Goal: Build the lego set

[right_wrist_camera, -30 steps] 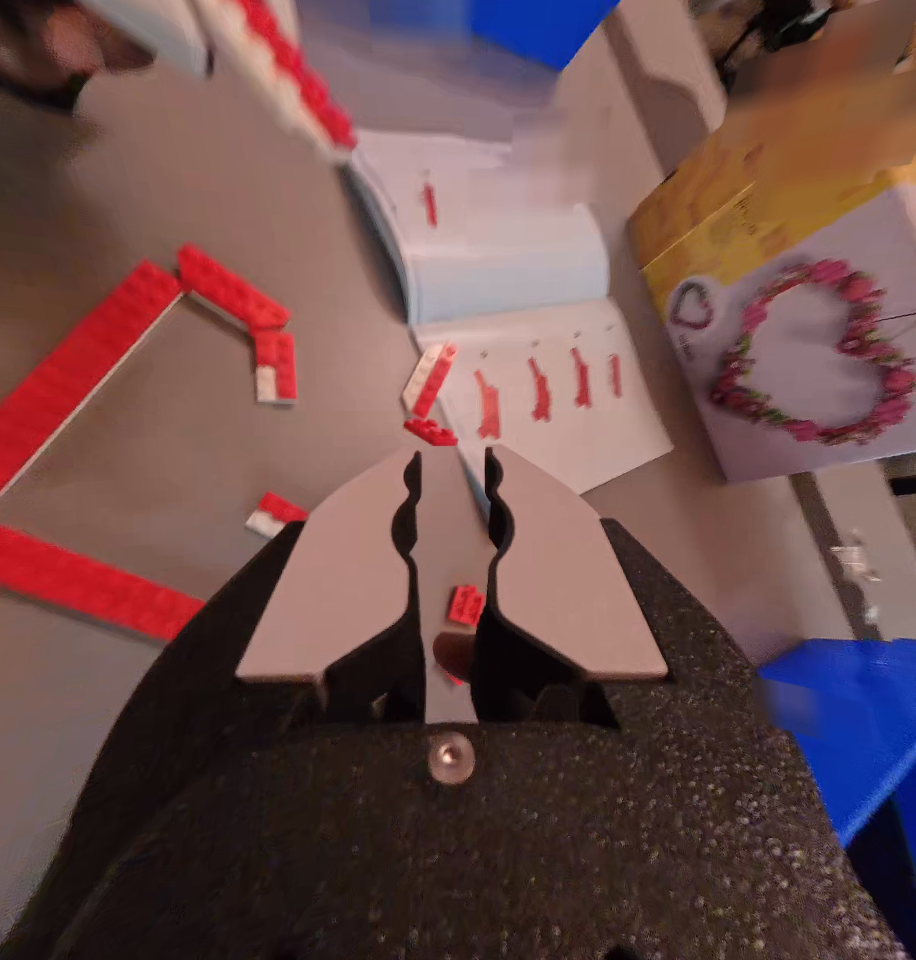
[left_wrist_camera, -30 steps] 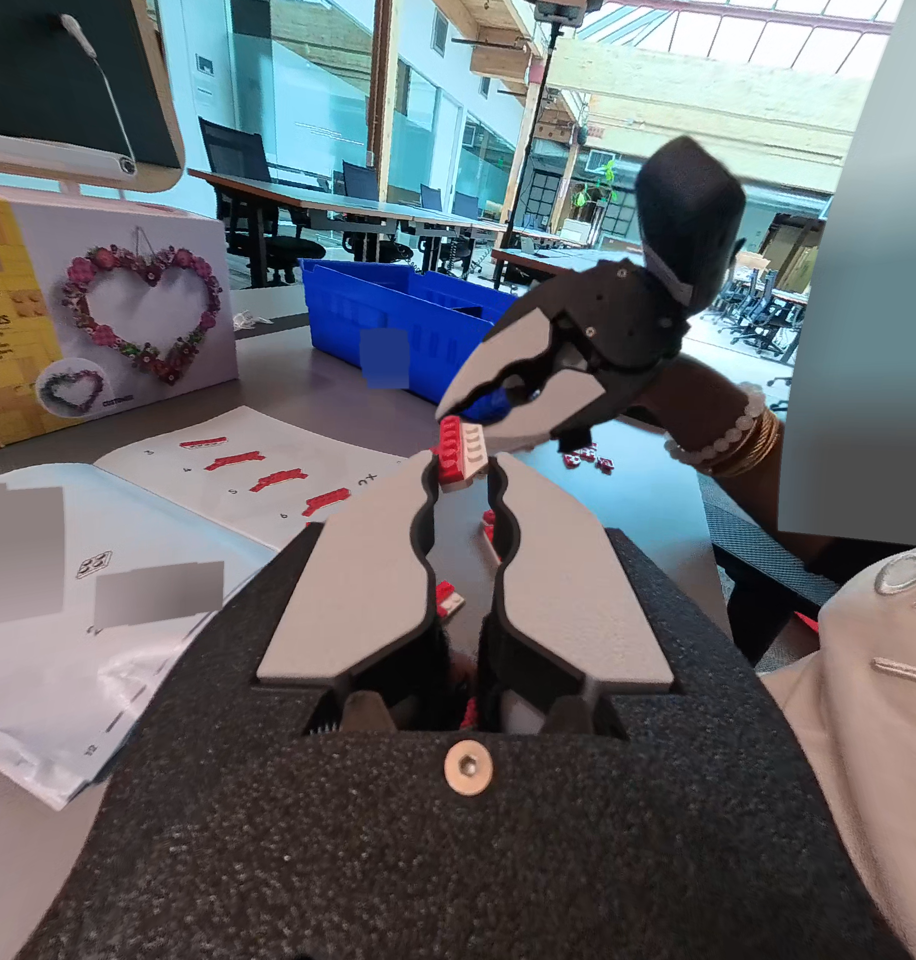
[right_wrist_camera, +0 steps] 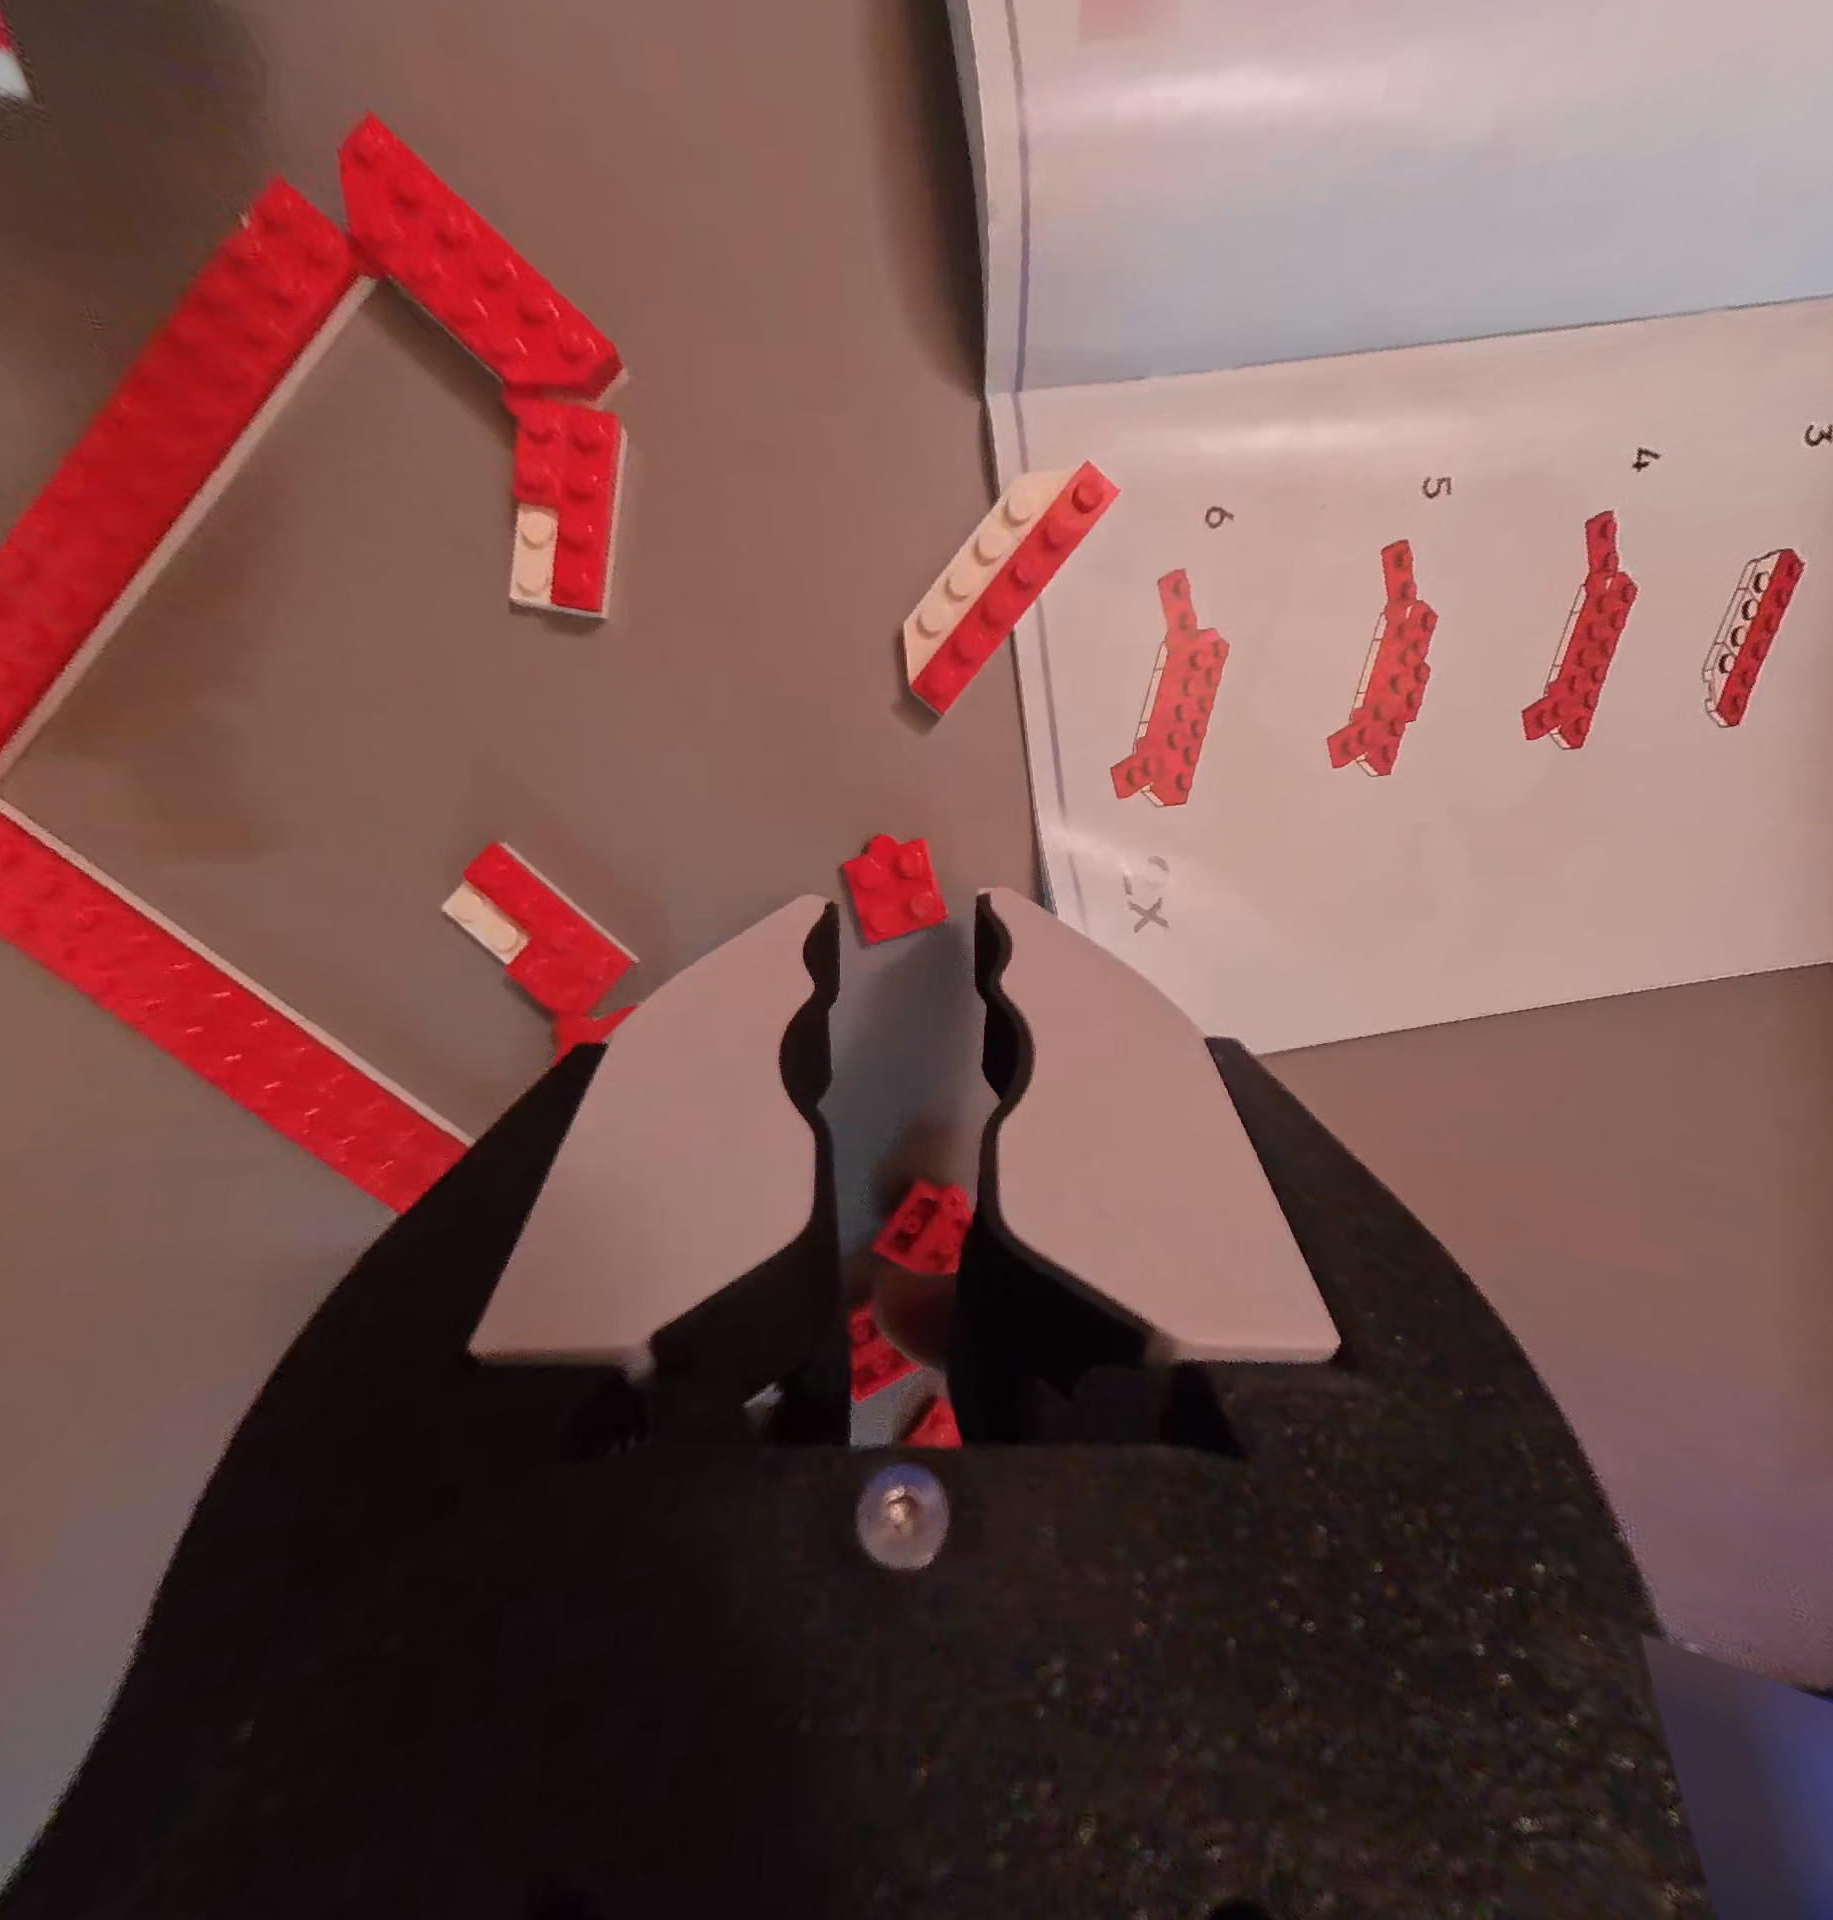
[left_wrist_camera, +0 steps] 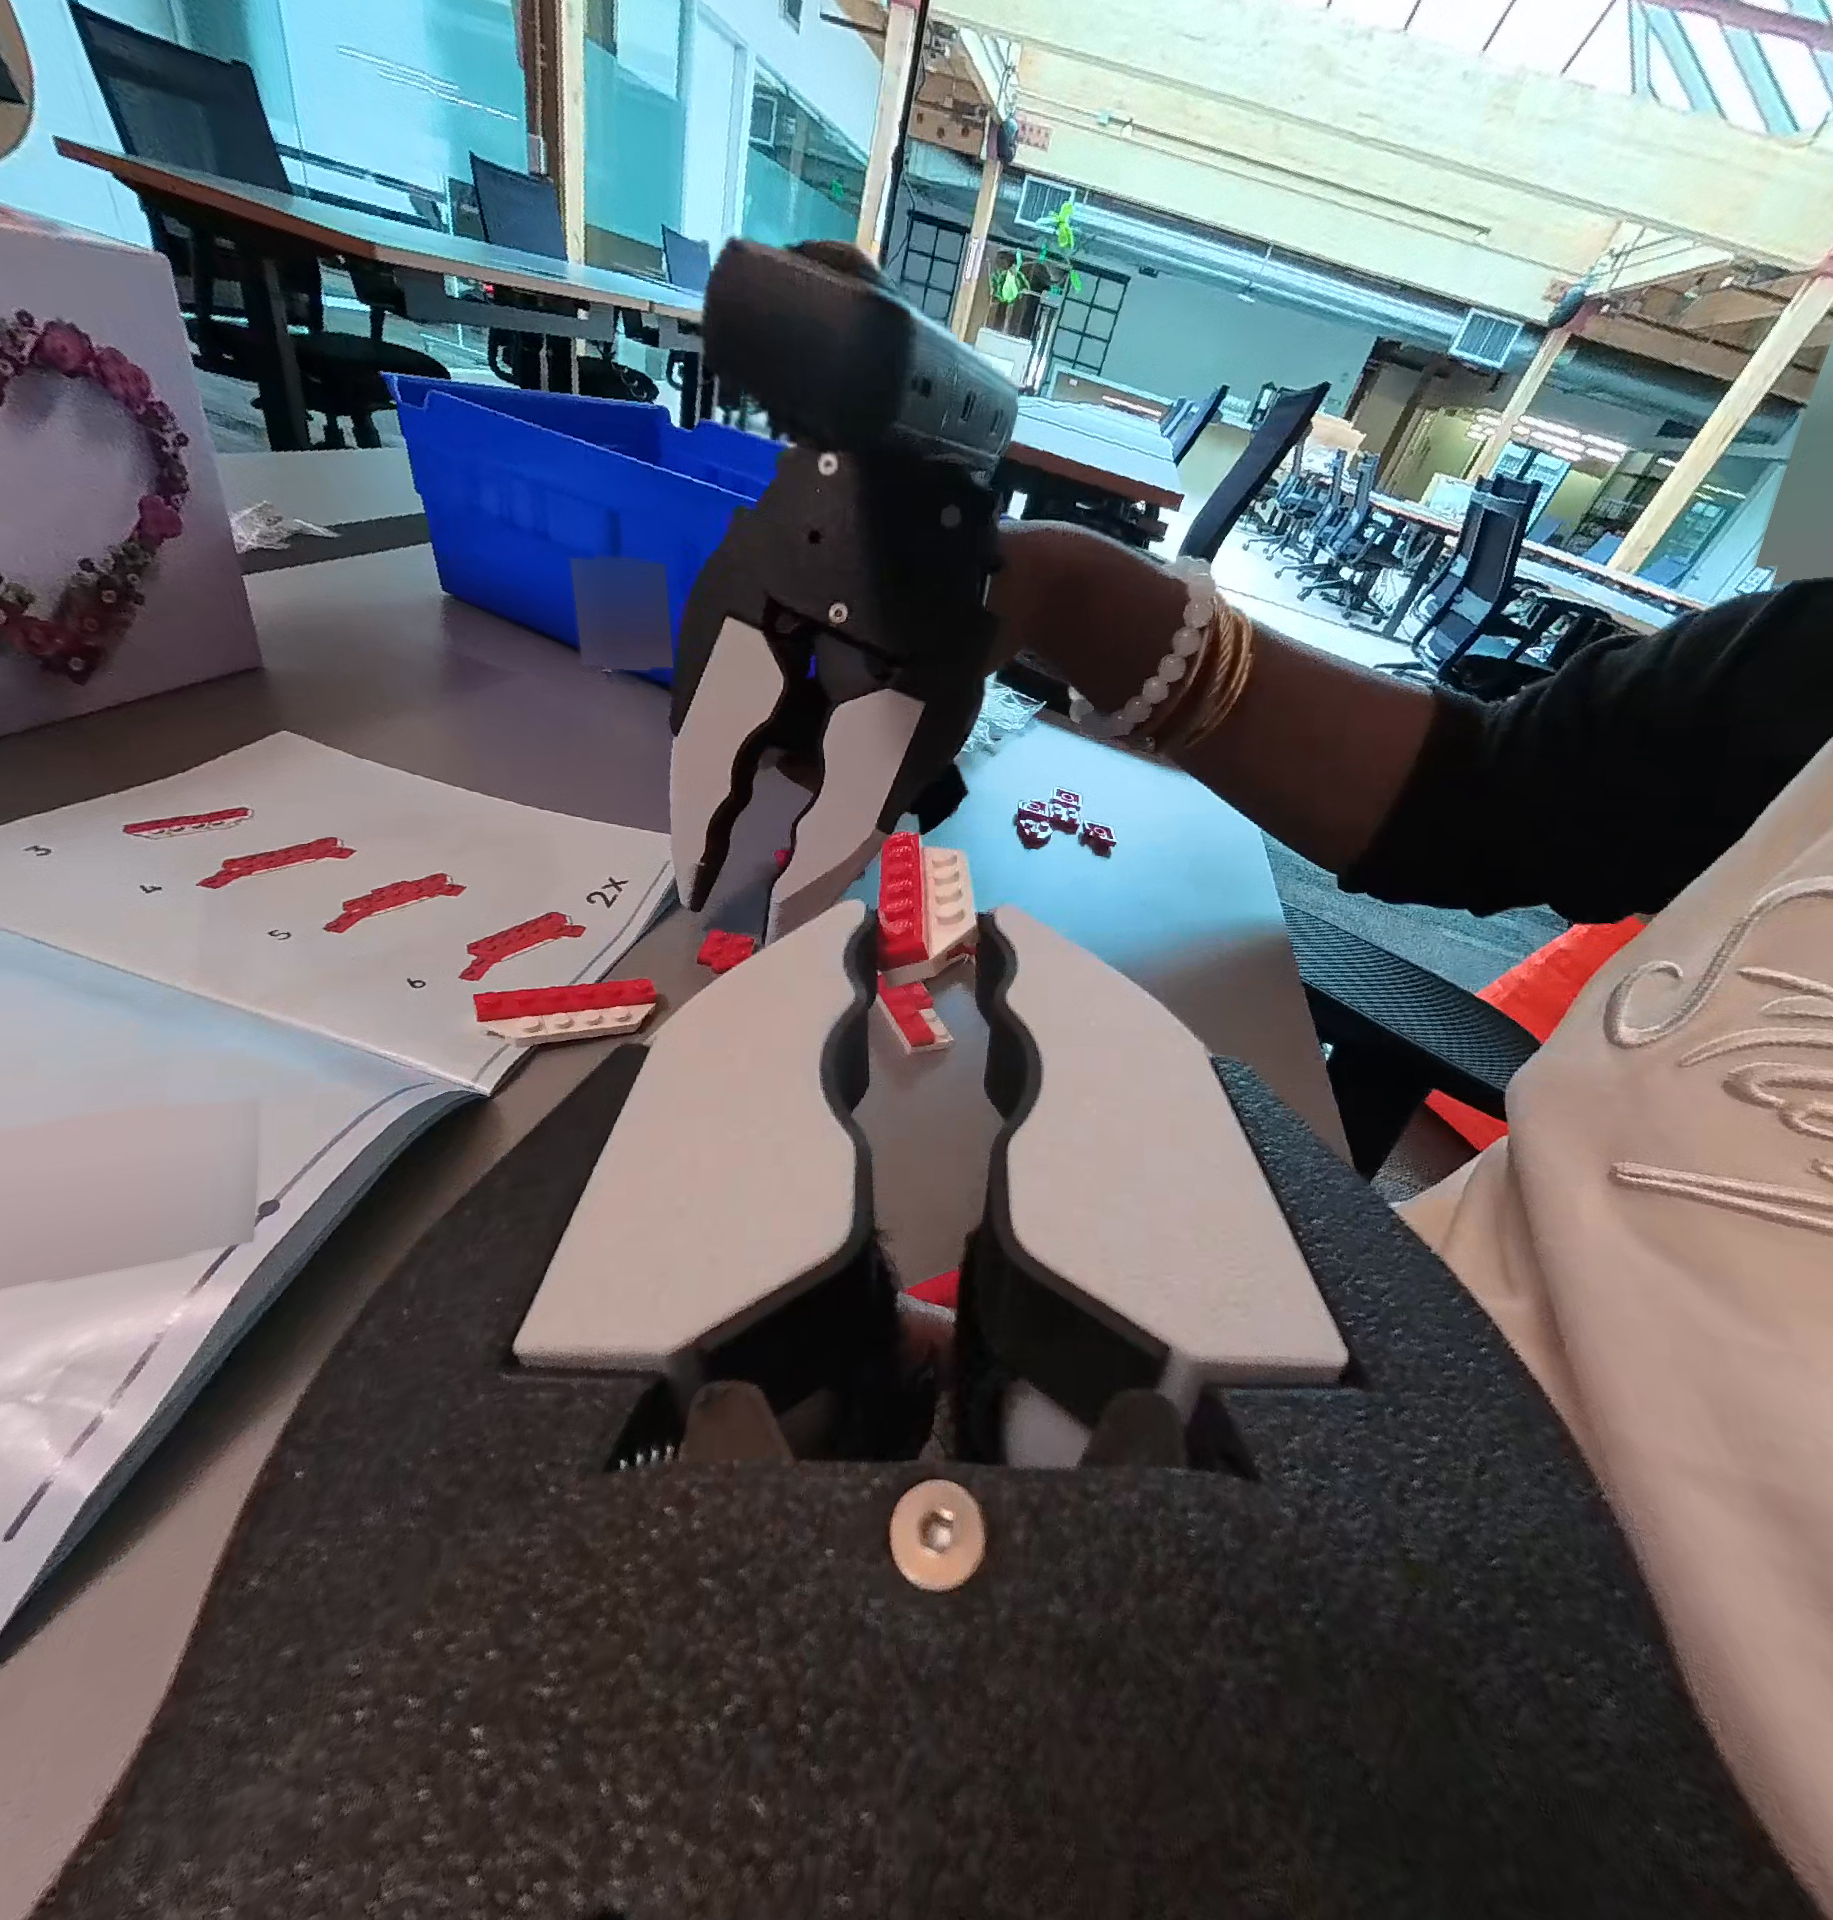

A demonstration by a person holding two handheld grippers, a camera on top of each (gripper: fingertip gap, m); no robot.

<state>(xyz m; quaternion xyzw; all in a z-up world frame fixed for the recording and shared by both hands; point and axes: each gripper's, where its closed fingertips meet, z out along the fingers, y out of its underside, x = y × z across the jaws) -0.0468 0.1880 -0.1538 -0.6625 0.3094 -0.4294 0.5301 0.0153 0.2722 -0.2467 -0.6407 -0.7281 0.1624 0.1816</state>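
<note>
Red-white lego piece [left_wrist_camera: 922, 914] is clamped in left gripper [left_wrist_camera: 927, 935]. Right gripper [right_wrist_camera: 907, 909], slightly parted and empty, is poised over small red plate [right_wrist_camera: 893, 885]. Blue bin [left_wrist_camera: 569, 520] beyond: contents unseen.

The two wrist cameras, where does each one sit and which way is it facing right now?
Left wrist view: on the left gripper, facing across the table; its fingers clamp a red-and-white brick assembly; right gripper, hand and sleeve show.
Right wrist view: on the right gripper, looking down at a small red plate; own fingers only.
Shared: instruction booklet, loose red-and-white strip.
</note>
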